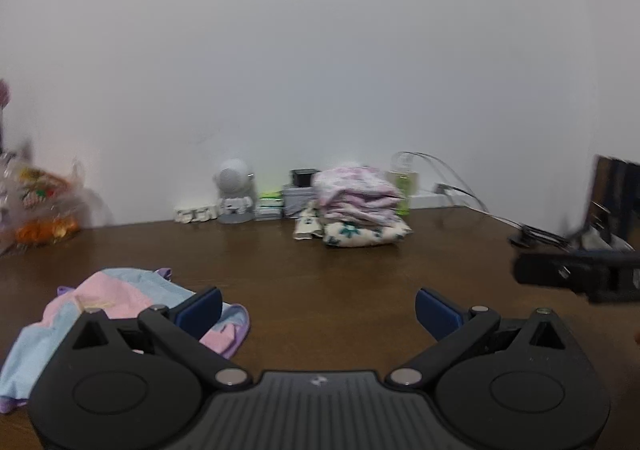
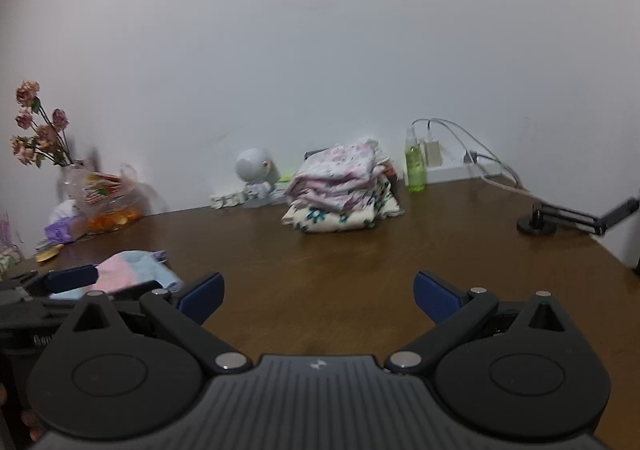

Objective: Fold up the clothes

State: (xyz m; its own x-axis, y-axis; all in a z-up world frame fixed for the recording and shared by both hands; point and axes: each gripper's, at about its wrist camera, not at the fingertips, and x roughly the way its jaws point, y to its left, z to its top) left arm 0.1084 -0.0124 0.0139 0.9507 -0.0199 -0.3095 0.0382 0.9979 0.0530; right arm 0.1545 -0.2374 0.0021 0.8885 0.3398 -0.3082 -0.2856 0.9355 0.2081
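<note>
A small garment (image 1: 120, 314) lies in a soft, crumpled heap on the brown wooden table (image 1: 320, 262). It has big patches of pink and light blue, with purple trim along its edges (what kind of clothing it is cannot be told). The cloth looks thin and smooth, with soft folds in it.

In the left wrist view the garment sits at the near left of the table. It is under and just behind the left finger of the left gripper (image 1: 318, 308). Whether that finger touches the cloth cannot be told. The left gripper is spread wide with nothing between its blue pads (image 1: 202, 308).

The right gripper (image 2: 318, 292) is spread wide too and holds nothing. It hangs over bare table, and the garment (image 2: 128, 274) lies off to its left. The tip of the left gripper (image 2: 72, 278) shows there too, in front of the cloth.

Both grippers are black hard plastic with round hinges and flat blue pads.

At the back of the table, by the white wall (image 1: 320, 69), sits a neat pile of folded clothes (image 1: 360, 209). The top ones are pink with flowers, and the bottom one is cream with green shapes. Beside the pile stand a green bottle (image 2: 415, 165) and a small white astronaut toy (image 1: 236, 193). Far to the left are dried pink flowers (image 2: 36, 121) in a clear vase.
</note>
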